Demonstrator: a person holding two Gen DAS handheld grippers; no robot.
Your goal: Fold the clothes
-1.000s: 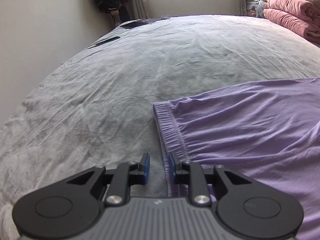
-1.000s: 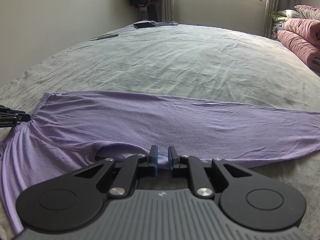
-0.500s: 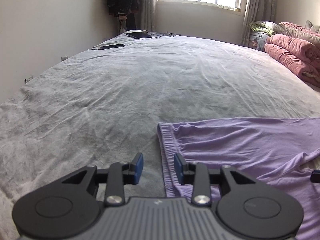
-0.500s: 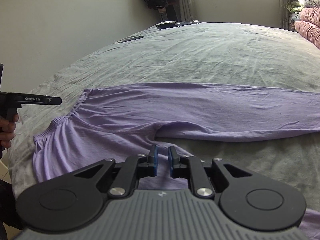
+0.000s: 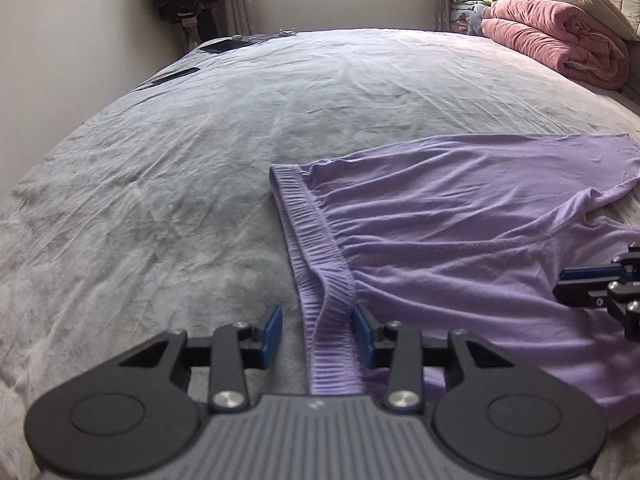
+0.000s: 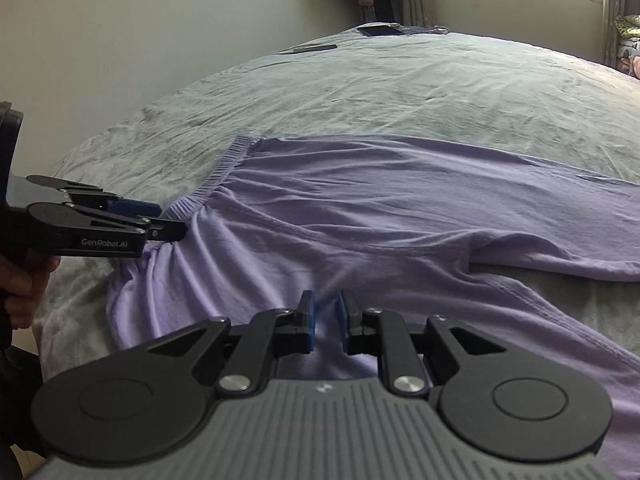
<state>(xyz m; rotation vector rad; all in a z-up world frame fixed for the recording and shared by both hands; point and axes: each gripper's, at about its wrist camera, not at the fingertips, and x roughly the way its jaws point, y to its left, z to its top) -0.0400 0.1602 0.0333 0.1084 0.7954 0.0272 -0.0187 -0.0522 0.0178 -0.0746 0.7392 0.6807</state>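
Purple trousers (image 5: pixel 460 216) lie spread on a grey bed (image 5: pixel 180 168), waistband (image 5: pixel 316 236) toward you, legs running off to the right. Your left tongs (image 5: pixel 318 330) are wide open, with the ribbed waistband rising between the two blue pads; the right pad touches the fabric, the left one stands clear of it. Your right tongs (image 6: pixel 325 322) hover low over the seat of the trousers, open only a narrow gap, with nothing held. Your hand (image 6: pixel 24 284) grips the left handle at the bed's edge. Rolled pink quilts (image 5: pixel 556 40) sit at the far right.
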